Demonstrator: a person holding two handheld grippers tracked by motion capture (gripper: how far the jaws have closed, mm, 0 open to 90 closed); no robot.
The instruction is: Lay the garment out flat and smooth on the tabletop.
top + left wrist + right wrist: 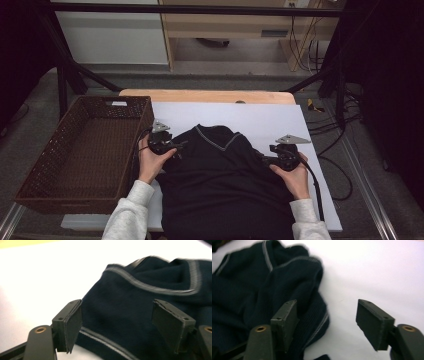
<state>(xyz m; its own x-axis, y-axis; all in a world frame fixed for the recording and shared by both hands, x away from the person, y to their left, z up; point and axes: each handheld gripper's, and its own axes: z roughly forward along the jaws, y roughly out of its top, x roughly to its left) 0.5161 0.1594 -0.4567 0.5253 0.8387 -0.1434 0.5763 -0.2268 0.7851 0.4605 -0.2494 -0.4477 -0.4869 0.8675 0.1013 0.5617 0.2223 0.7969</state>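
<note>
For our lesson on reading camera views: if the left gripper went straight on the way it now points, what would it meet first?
Most likely the dark sweater. The left gripper has its jaws open, with the knit and its grey-striped neckline directly ahead between them. How far off the fabric lies is hard to judge.

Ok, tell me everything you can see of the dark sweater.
The dark sweater is navy ribbed knit with a V-neck and pale grey stripes along collar and hems. It lies front up on the white sheet, collar away from the person, sleeves bunched at its sides. The open left tongs and right tongs flank its shoulders without gripping.
</note>
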